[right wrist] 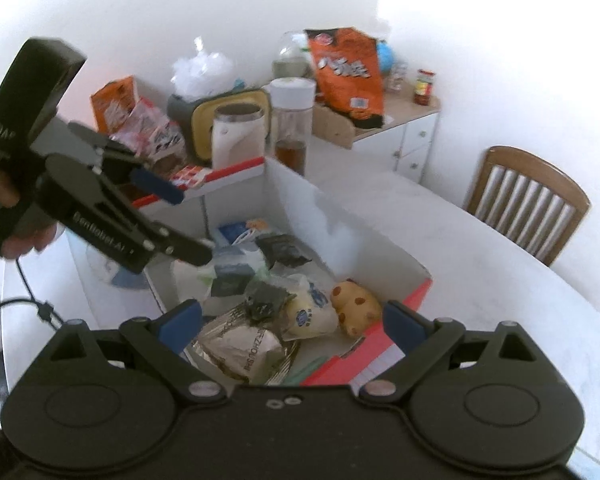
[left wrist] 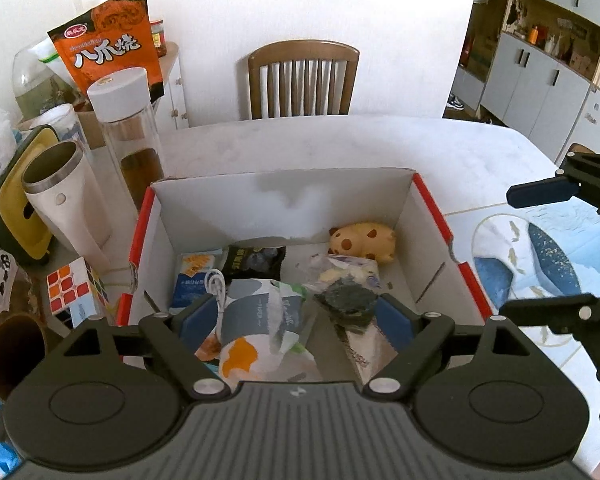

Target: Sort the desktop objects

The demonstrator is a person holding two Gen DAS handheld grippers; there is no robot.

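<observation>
A red-and-white cardboard box (left wrist: pixel 432 216) stands on the table and holds several snack packets, a white cable (left wrist: pixel 218 286), a dark packet (left wrist: pixel 350 300) and a spotted yellow toy (left wrist: pixel 362 242). My left gripper (left wrist: pixel 296 316) is open and empty above the box's near side. My right gripper (right wrist: pixel 294 326) is open and empty over the box (right wrist: pixel 414 294) from the other side; the toy (right wrist: pixel 354 306) lies just ahead of it. Each gripper shows in the other's view, the right one (left wrist: pixel 540 248) and the left one (right wrist: pixel 184 224), both open.
Left of the box stand a white mug (left wrist: pixel 66 204), a glass bottle (left wrist: pixel 130 136), a Rubik's cube (left wrist: pixel 74 290), an orange snack bag (left wrist: pixel 110 46) and a yellow-green holder (left wrist: pixel 16 204). A blue-patterned mat (left wrist: pixel 540 264) lies to the right. A wooden chair (left wrist: pixel 302 80) stands behind the table.
</observation>
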